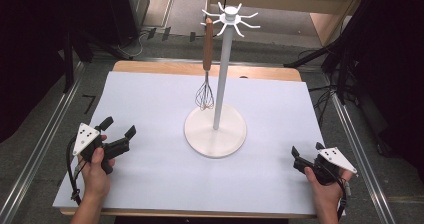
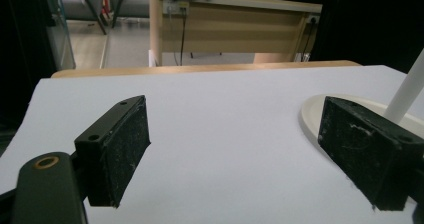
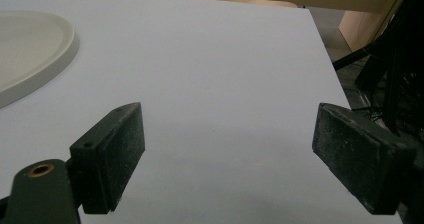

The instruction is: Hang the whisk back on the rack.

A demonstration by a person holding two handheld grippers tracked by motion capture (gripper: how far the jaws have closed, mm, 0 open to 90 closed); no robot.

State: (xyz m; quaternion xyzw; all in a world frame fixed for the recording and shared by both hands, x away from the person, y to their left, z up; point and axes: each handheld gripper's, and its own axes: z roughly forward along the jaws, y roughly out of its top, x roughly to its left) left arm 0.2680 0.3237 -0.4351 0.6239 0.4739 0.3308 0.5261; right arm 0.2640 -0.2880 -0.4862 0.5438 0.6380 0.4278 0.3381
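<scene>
A white stand [image 1: 223,69] with a round base [image 1: 215,132] rises at the table's middle, its top ringed with hooks. A whisk [image 1: 206,69] with a brown wooden handle hangs from one hook, its wire head just above the base. My left gripper [image 1: 118,127] hovers open over the table's left side, nothing between its jaws. In the left gripper view the open left gripper [image 2: 235,156] faces bare sheet, with the base [image 2: 312,115] and pole at the right. My right gripper [image 1: 306,151] rests open at the front right. The right gripper [image 3: 227,154] likewise frames bare sheet.
A pale sheet [image 1: 150,99] covers the wooden table [image 1: 200,68]. Metal rails run along both sides of the table, with cables on the floor at the right. A wooden desk [image 2: 235,26] stands beyond the far edge.
</scene>
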